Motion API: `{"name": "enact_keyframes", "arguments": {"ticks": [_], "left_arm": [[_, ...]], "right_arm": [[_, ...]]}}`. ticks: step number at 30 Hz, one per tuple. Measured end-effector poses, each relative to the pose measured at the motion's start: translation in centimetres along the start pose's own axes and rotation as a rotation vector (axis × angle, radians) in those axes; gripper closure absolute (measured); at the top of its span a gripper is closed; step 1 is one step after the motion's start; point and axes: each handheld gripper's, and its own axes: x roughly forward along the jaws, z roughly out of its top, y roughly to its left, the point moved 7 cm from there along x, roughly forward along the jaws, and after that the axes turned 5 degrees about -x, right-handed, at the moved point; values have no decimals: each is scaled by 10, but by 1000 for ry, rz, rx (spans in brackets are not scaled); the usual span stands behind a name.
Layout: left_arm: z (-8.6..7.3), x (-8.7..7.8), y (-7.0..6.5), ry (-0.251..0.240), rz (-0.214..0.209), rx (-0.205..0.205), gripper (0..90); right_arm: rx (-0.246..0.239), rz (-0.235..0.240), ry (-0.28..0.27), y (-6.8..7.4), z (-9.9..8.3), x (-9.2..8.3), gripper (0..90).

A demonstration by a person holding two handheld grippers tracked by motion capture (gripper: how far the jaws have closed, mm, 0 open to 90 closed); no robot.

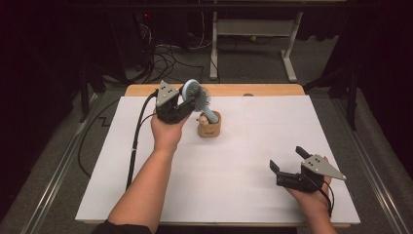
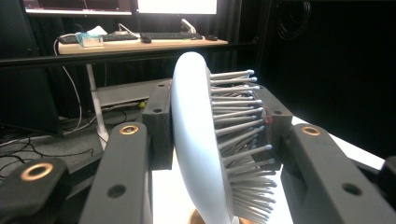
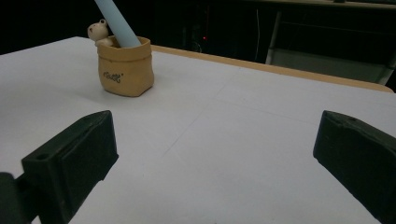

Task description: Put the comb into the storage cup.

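Observation:
A pale blue hairbrush (image 1: 191, 89) with grey bristles stands tilted, its handle (image 3: 115, 22) down inside a small tan pot (image 1: 209, 126) on the white table sheet (image 1: 243, 161). My left gripper (image 1: 191, 101) is shut on the brush head, held above and to the left of the pot. In the left gripper view the brush (image 2: 194, 140) sits edge-on between the two black jaws, bristles to the right. My right gripper (image 1: 287, 158) rests low near the front right of the sheet, open, with nothing between its jaws. The right gripper view shows the pot (image 3: 125, 67) far off to the left.
A small pale figurine (image 3: 98, 30) peeks from the pot's rim. A wooden table edge (image 1: 253, 89) runs behind the white sheet. Beyond it are a desk frame (image 1: 253, 29) and cables (image 1: 160, 58) on the floor. The left gripper's cable (image 1: 139, 126) trails down the sheet's left side.

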Motion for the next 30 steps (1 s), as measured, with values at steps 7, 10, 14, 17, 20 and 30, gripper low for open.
{"name": "enact_keyframes", "arguments": {"ticks": [7,10,14,17,20,30], "left_arm": [[-3,4,3,14,3,-6,577],[-7,9,6,29,10,-13,575],[-10,11,7,36,9,-12,574],[-12,14,5,39,5,-8,573],[-13,15,4,40,4,-8,573],[-17,18,6,51,5,-18,569]], "right_arm": [[6,4,3,0,-1,0,1],[7,6,5,0,-2,1,1],[8,5,5,-1,-2,1,1],[11,6,7,-1,-2,1,1],[11,5,7,-1,-2,1,1],[13,4,2,-1,-2,0,1]]}}
